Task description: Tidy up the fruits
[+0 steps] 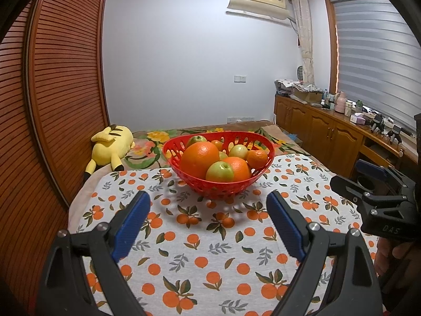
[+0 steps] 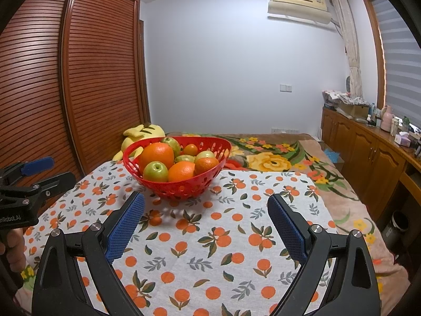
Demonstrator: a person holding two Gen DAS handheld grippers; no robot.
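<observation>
Blue-padded left gripper [image 1: 208,218] and right gripper [image 2: 206,221] angled down, jaws wide, empty

The basket [image 1: 218,181] looks like glossy red plastic, its wall pierced with oval holes. In it the large orange [image 1: 199,159] has a finely dimpled, slightly shiny peel, and the green apple [image 1: 220,171] a smooth, waxy skin. Under the basket the tablecloth [image 1: 200,247] is matt woven cloth printed with oranges and leaves. Past its far edge the bed blanket [image 2: 279,158] looks soft and fleecy, and the yellow plush toy [image 1: 111,144] is short-piled fabric. The left gripper [image 1: 208,223] and the right gripper [image 2: 206,223] have matt black plastic arms with bright metal screw heads; their fingers [image 1: 133,223] carry blue, finely knobbed rubbery pads. The wardrobe doors [image 1: 65,92] are slatted, semi-gloss reddish wood; the cabinets [image 1: 323,131] are varnished wood.
</observation>
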